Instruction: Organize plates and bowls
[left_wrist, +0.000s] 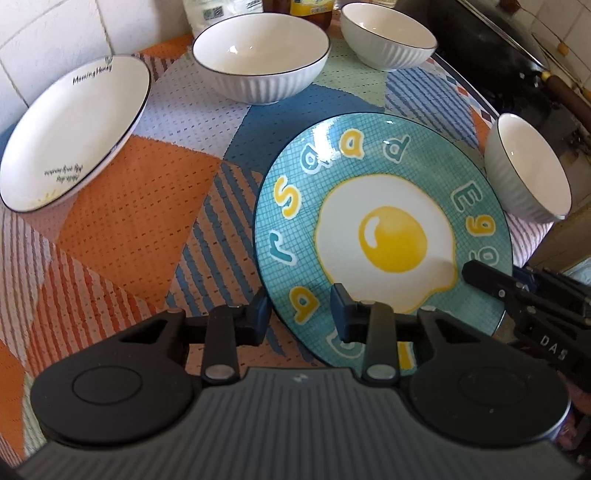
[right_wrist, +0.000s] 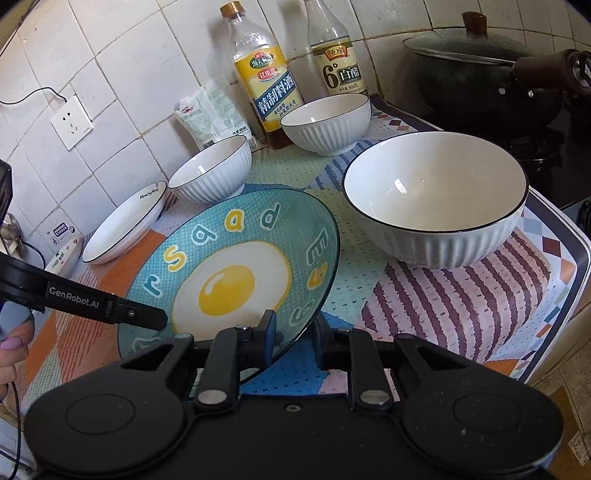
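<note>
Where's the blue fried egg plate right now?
The fried egg plate sits mid-mat in the right wrist view, tilted, its near rim between both hand-held grippers' fingers, left of the nearest white ribbed bowl and right of the white shallow plate.

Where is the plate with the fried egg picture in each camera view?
Left wrist view: egg plate lies right of centre, its near rim at the camera's own gripper.
Right wrist view: egg plate lies left of centre, tilted.
Shared landmark: the white plate with black writing.

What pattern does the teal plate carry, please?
A fried egg ringed by letters on the teal plate, clearest in the left wrist view.
</note>
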